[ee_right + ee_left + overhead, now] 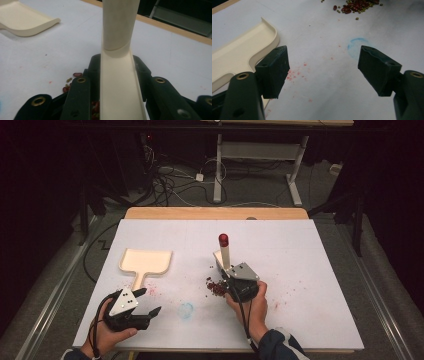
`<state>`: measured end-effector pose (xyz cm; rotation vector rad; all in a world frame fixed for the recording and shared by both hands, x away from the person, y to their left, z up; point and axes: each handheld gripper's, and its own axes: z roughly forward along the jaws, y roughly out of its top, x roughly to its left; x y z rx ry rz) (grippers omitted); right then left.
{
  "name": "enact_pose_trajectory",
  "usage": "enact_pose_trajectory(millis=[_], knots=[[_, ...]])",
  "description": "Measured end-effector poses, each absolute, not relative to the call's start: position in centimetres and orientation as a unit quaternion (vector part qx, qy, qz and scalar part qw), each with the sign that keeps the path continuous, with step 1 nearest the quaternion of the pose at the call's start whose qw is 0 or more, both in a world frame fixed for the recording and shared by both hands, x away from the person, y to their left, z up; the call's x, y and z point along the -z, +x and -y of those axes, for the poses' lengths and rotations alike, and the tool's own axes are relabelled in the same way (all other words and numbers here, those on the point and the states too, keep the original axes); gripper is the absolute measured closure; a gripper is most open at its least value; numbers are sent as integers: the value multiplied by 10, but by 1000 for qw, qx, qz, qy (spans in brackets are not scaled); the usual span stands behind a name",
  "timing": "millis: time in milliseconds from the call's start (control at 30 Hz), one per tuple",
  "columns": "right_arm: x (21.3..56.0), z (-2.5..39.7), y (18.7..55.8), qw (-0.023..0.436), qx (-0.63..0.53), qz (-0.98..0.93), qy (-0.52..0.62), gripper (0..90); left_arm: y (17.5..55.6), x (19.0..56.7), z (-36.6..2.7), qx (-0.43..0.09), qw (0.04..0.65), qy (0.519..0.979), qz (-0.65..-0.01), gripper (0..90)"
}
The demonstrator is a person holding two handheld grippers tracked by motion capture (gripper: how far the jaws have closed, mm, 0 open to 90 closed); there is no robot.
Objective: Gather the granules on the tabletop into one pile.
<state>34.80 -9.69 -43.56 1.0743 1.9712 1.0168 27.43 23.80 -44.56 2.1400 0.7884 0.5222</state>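
A cream dustpan (146,261) lies flat on the white table (300,270) at the left, its handle pointing toward me. My left gripper (151,300) is open and holds nothing, just in front of that handle; in the left gripper view (323,70) the dustpan (237,55) lies to the left of its jaws. My right gripper (231,277) is shut on a cream brush-like tool (224,252), whose round handle with a red end cap stands upright. A small pile of red and green beans (216,287) lies right beside it on the left.
A faint blue ring (185,310) and pink stains mark the table between the grippers. Scattered red specks lie to the right. Beyond the table's wooden far edge (215,213) there are cables and a desk frame on the floor.
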Motion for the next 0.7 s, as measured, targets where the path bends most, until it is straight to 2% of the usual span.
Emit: enact_pose_trajectory(millis=[100,267,367,467,533,700], knots=[[427,110,360,329,-405,-753,401,676,276,446,-239,-205,390,841,-314,242],[415,123,404,290,-442,-779,337,676,279,447,-240,-209,383,842,-317,242],[420,123,431,291,-447,-798,280,676,280,448,-240,-211,381,840,-323,241],[432,119,450,270,-437,-824,238,676,280,450,-239,-210,375,842,-327,242],[441,115,455,270,-420,-838,218,676,281,451,-239,-208,376,841,-330,242],[447,111,450,238,-427,-856,171,673,277,452,-238,-209,371,844,-327,241]])
